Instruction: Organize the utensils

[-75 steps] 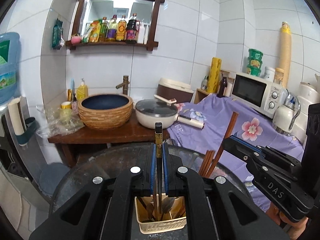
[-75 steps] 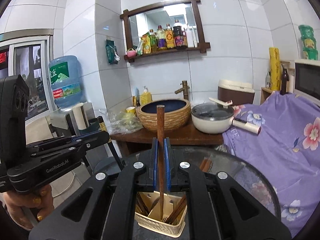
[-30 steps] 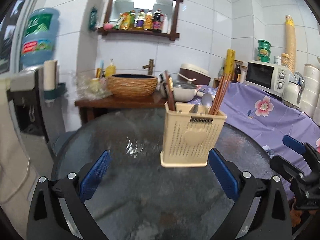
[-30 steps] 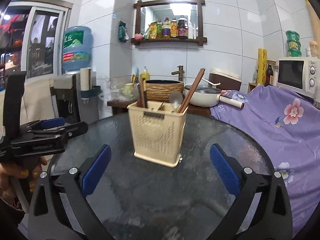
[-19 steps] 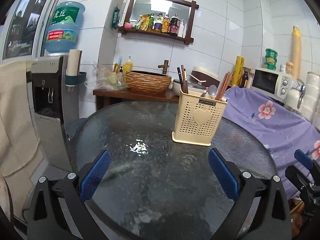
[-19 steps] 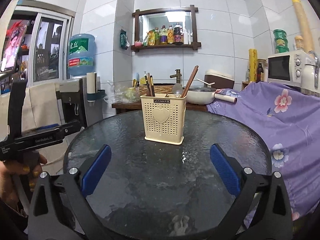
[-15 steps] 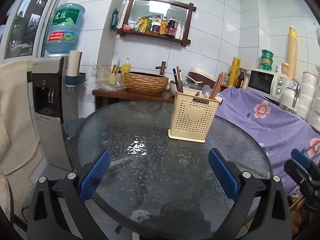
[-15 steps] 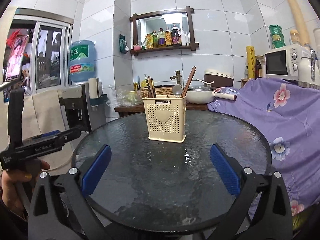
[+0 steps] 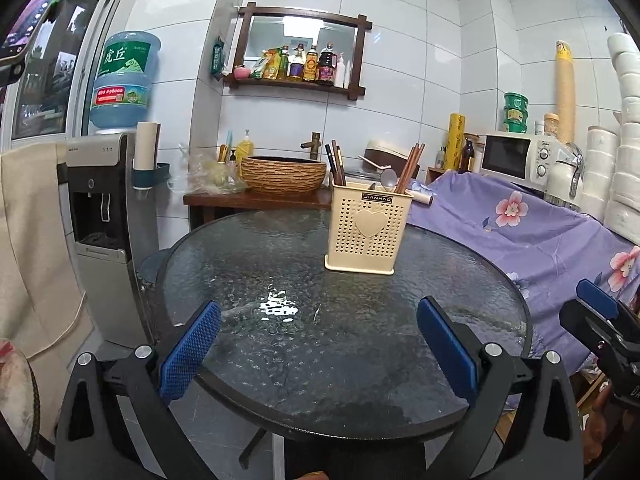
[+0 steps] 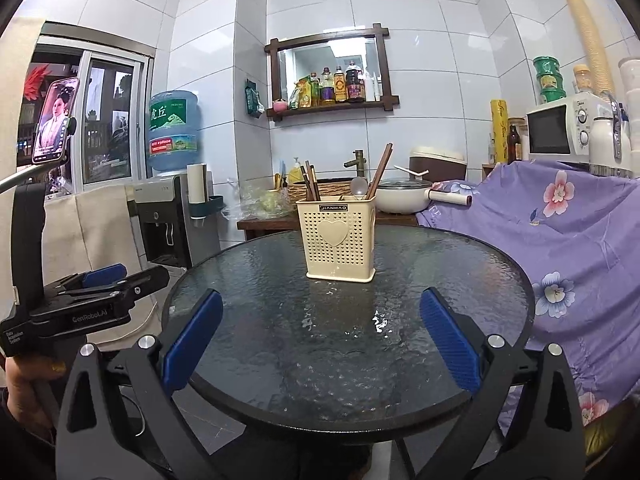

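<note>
Cream holder (image 9: 366, 229) stood upright on glass table (image 9: 280, 344), chopsticks (image 9: 408, 168) and spoon (image 9: 388, 178) inside. Left gripper (image 9: 318, 346), right gripper (image 10: 320, 338): fingers spread wide, empty.

**Utensil holder upright, filled, on the far part of the table**

A cream plastic utensil holder (image 9: 366, 230) stands upright on the far half of the round glass table (image 9: 280, 340). Its perforated front wall bears a raised heart and a dark label reading JIANHAO. Dark chopsticks (image 9: 335, 162) stick up from its left side, nearly vertical. Reddish-brown chopsticks (image 9: 410, 168) lean out to the right from its right side. A metal spoon (image 9: 388, 179) bowl shows between the two bundles.
</note>
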Demonstrator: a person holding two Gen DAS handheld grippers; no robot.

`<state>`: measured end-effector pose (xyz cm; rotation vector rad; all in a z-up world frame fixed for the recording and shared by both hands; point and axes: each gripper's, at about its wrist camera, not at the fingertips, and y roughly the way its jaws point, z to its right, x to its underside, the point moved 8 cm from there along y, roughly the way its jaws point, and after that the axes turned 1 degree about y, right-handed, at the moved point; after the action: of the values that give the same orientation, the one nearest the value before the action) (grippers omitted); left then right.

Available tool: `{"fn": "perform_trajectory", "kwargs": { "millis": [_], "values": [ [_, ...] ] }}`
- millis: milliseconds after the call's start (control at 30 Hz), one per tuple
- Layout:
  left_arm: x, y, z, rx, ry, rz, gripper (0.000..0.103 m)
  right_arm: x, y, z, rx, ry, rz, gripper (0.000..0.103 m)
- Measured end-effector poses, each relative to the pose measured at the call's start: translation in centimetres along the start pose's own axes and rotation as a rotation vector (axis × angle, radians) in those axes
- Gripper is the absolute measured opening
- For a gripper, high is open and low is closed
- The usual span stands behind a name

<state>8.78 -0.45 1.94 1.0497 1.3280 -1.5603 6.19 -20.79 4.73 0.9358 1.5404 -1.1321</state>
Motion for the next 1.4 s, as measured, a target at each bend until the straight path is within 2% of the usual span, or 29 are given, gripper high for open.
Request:
{"fn": "perform_trajectory", "kwargs": {
  "millis": [1400],
  "values": [
    [0.7,-1.2,0.7,0.020,0.021,-0.005,0.097,0.9,0.3,-1.1,-0.016,0.009,-0.019,0.097]
  ]
}}
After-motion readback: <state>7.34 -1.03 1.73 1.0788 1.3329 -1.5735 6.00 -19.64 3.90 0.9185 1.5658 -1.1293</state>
